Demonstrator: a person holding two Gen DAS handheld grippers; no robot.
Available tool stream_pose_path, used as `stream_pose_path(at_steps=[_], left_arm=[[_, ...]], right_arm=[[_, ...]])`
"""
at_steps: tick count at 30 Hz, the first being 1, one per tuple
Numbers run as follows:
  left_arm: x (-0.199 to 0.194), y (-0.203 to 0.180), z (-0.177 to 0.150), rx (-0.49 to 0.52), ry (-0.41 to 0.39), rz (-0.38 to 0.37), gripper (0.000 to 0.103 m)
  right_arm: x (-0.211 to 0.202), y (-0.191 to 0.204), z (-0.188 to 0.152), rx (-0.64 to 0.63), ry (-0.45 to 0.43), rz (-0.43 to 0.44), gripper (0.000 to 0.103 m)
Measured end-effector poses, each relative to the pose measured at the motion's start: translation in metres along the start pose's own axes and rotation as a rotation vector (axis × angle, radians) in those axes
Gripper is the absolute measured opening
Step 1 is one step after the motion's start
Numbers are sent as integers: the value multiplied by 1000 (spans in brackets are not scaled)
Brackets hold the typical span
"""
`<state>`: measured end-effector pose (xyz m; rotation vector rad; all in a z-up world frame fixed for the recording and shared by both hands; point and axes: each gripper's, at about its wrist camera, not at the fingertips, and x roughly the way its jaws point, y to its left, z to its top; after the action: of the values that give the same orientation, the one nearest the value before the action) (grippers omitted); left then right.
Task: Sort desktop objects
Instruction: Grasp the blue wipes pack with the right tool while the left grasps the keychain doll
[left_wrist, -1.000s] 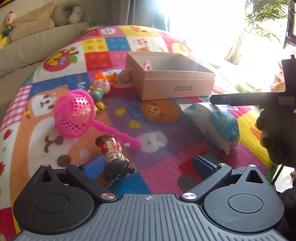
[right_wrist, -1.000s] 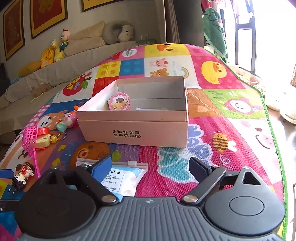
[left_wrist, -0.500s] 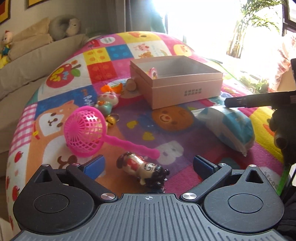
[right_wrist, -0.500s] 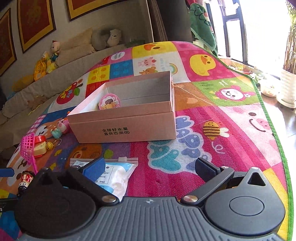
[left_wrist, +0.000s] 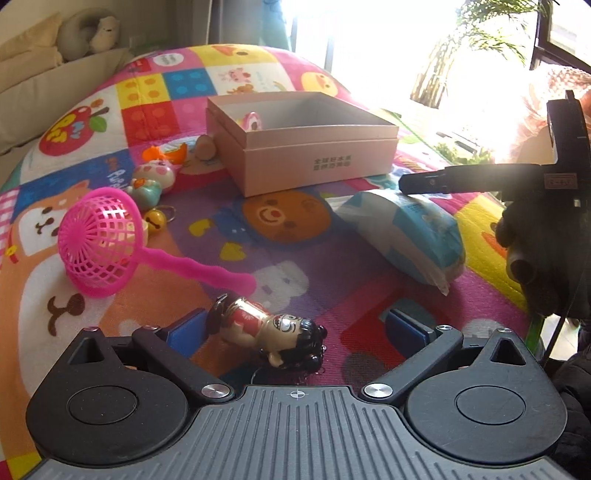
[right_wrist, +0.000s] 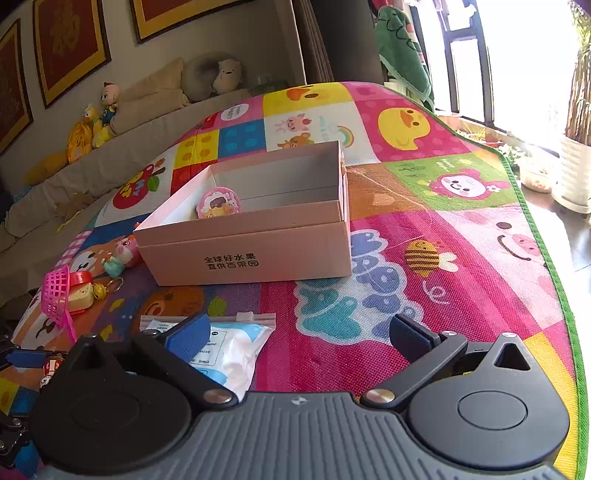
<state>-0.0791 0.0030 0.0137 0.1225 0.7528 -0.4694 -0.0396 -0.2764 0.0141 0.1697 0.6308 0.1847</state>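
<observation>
My left gripper (left_wrist: 295, 328) is open, its jaws on either side of a small doll with black hair and a red body (left_wrist: 271, 330) that lies on its side on the play mat. The pink open box (left_wrist: 314, 147) stands farther back and holds a round pink badge (right_wrist: 218, 202). My right gripper (right_wrist: 299, 334) is open and empty, above a blue-and-white tissue pack (right_wrist: 229, 347), which also shows in the left wrist view (left_wrist: 406, 229). The box (right_wrist: 258, 225) stands just beyond it.
A pink mesh scoop (left_wrist: 103, 240), a pig figure (left_wrist: 153, 177), a bell keychain (left_wrist: 157, 219), an orange toy (left_wrist: 166, 153) and a brown ball (left_wrist: 205, 147) lie left of the box. The mat edge (right_wrist: 546, 258) drops off at the right. A sofa (right_wrist: 92, 155) with plush toys stands behind.
My left gripper moved in on the doll, which tipped from standing to lying on its side and now sits between the jaws. My right gripper rose and drew back a little.
</observation>
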Motion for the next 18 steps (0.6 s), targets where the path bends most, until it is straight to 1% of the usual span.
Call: stream_pose_path(at_steps=[4,5,7,9,10,12,15,18], left_arm=[[2,2,-1,-3,12,85,103],[3,4,-1,-14,13,97,103],[2,7,0,-27,9,100,101],[0,7,1,-25,1,96,91],[-1,6,2,-23,-2,96,84],[-1,4,3,-23,-9,96,80],[3,1,2,-19,-7,98,73],[2,-2,2,-17,-14,95,73]], right_arm=[[0,0,0,-1,0,-1,103],[0,0,0,-1,-1,0,103],[0,0,0,-3,-2,-1,103],[-1,0,0,-8,-5,2,103],[-2,1,0,-14,-8,8,103],[-6,3,0,-35,-8,42,103],[-15,11,-1,-59,16,133,103],[-22,27,-2,-124,35,195,103]])
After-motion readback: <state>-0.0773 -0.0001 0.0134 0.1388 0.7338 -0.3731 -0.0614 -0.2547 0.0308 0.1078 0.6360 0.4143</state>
